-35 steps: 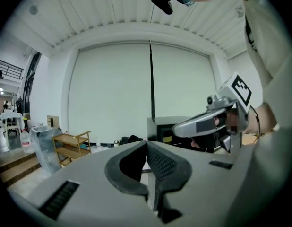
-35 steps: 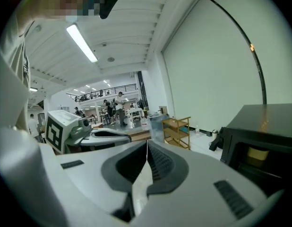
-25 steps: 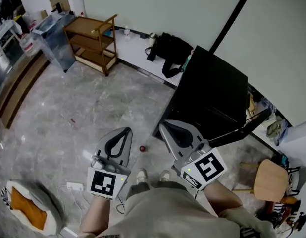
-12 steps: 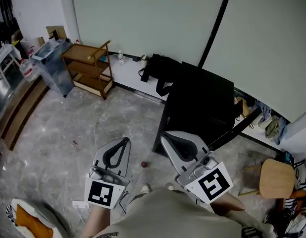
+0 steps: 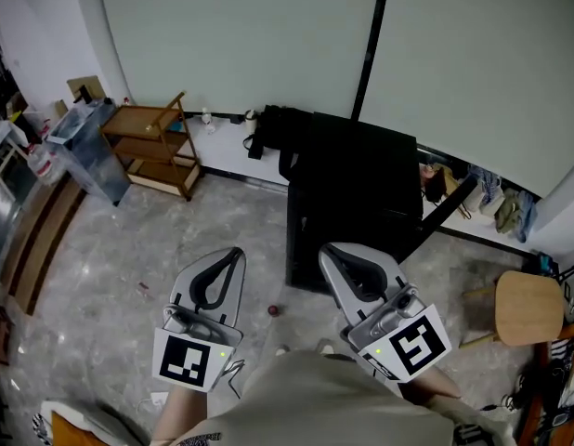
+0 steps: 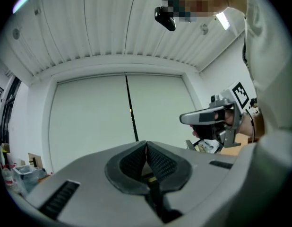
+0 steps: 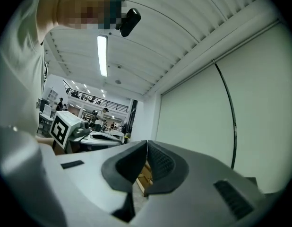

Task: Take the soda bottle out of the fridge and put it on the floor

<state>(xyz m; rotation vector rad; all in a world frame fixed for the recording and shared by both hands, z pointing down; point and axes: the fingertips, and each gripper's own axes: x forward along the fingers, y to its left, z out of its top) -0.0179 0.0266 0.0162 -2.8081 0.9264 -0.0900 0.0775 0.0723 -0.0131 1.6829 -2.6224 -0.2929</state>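
Both the left tool [image 5: 233,253] and the right tool [image 5: 332,252] are clenched empty before the black fridge [image 5: 357,189], the soda bottle out of sight, presumably inside: probably heavy, slippery, best gripped at its neck

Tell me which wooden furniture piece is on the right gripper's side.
The round wooden stool, right of the black fridge and nearer the right gripper; the wooden shelf cart stands far to the fridge's left.
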